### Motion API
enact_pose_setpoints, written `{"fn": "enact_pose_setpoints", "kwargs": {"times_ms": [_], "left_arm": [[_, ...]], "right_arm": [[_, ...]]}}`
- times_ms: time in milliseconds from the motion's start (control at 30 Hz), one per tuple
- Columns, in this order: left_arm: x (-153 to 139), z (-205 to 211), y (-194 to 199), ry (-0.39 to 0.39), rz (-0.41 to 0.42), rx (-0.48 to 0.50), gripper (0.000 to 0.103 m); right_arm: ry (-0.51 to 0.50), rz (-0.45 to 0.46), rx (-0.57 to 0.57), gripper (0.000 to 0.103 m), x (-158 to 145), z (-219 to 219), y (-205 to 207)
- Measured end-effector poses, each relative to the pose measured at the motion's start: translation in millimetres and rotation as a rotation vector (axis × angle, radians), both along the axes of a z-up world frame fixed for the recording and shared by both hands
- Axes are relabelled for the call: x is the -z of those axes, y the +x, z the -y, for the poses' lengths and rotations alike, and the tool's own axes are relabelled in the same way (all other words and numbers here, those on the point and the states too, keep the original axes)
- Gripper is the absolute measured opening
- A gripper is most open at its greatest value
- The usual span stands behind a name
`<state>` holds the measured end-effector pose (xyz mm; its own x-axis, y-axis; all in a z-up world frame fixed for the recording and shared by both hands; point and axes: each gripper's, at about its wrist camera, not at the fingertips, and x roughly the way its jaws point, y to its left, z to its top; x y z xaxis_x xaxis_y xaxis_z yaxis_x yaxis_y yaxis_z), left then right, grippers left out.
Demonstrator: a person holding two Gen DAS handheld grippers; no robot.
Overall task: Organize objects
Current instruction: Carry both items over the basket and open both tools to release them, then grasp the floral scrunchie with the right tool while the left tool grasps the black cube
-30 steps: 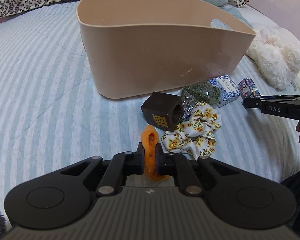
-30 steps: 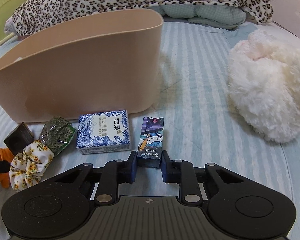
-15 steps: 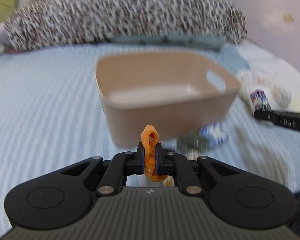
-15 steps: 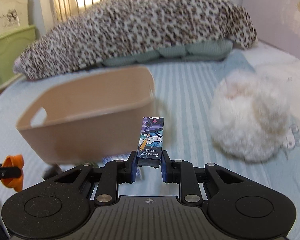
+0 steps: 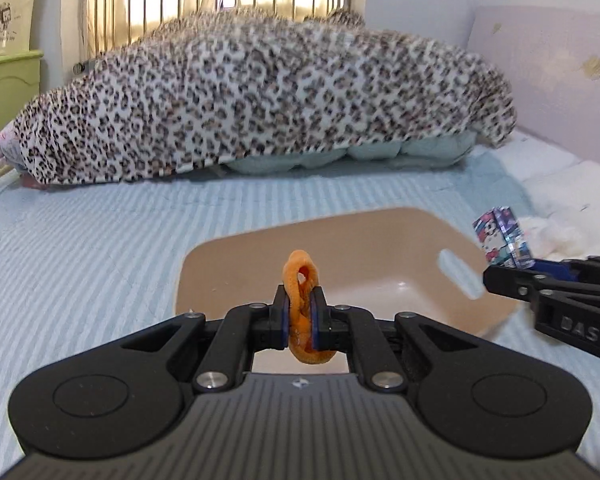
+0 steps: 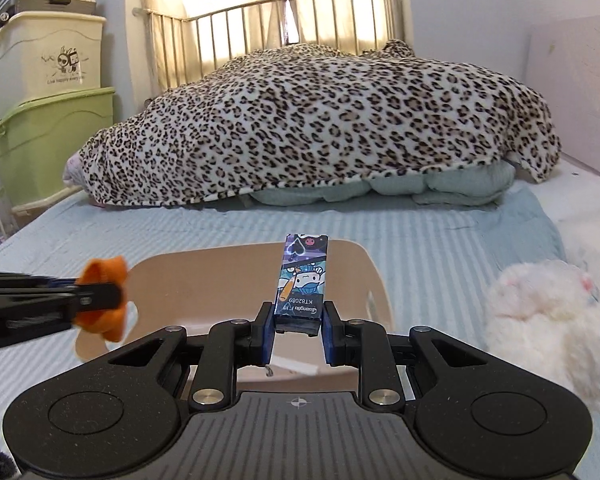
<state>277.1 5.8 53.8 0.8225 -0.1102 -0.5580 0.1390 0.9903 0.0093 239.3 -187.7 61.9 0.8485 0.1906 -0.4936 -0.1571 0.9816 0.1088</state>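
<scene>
Your left tongs pinch the orange fabric hair tie and your right tongs clamp the small cartoon-printed cardboard box, both held above the beige oval plastic basket at twelve o'clock, seemingly so each can drop in.

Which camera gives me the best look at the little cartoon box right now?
The right wrist view: the cartoon box stands centred between the right tongs, printed face sharp. The left wrist view shows it only small and blurred near the right edge, above the bin.

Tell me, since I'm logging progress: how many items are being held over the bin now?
2: an orange hair tie in the left gripper, a cartoon box in the right gripper.
</scene>
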Motion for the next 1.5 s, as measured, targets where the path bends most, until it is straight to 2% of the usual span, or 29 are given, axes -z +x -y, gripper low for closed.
{"fn": "enact_pose_setpoints", "kwargs": {"times_ms": [100, 267, 367, 467, 500, 567, 600, 633, 733, 800, 900, 1067, 1267, 1500], "left_arm": [[22, 0, 25, -0.009, -0.071, -0.010, 0.011], [56, 9, 48, 0.079, -0.136, -0.016, 0.011], [70, 5, 54, 0.075, -0.186, -0.009, 0.011], [71, -1, 54, 0.053, -0.188, -0.014, 0.014], [68, -3, 52, 0.039, -0.175, -0.018, 0.017], [60, -5, 48, 0.024, -0.164, -0.017, 0.034], [55, -7, 43, 0.022, -0.152, -0.017, 0.051], [50, -7, 39, 0.025, -0.136, -0.021, 0.060], [35, -7, 24, 0.044, -0.093, -0.021, 0.071], [26, -9, 13, 0.046, -0.083, -0.019, 0.071], [14, -12, -5, 0.045, -0.085, -0.002, 0.078], [6, -17, -40, 0.080, -0.078, 0.013, 0.086], [15, -26, -67, 0.087, -0.124, 0.020, 0.087], [41, -34, -74, 0.099, -0.203, 0.007, 0.087]], "right_arm": [[-0.003, -0.034, -0.002, 0.022, 9, -4, 19], [-0.048, -0.106, 0.002, 0.022, 31, -13, 45], [-0.074, -0.139, -0.002, 0.022, 45, -18, 53], [-0.103, -0.158, -0.003, 0.022, 53, -22, 55], [-0.102, -0.157, 0.000, 0.032, 54, -22, 55], [-0.095, -0.141, 0.007, 0.037, 51, -20, 51], [-0.089, -0.127, 0.010, 0.041, 49, -18, 48], [-0.086, -0.115, 0.015, 0.049, 45, -17, 44], [-0.063, -0.084, 0.033, 0.068, 34, -10, 32], [-0.038, -0.079, 0.042, 0.070, 26, -5, 23], [-0.009, -0.083, 0.056, 0.075, 16, 3, 7], [-0.029, -0.087, 0.071, 0.079, 7, 11, -22], [-0.045, -0.130, 0.072, 0.080, 15, 9, -46], [-0.066, -0.227, 0.038, 0.080, 34, -2, -52]]}}
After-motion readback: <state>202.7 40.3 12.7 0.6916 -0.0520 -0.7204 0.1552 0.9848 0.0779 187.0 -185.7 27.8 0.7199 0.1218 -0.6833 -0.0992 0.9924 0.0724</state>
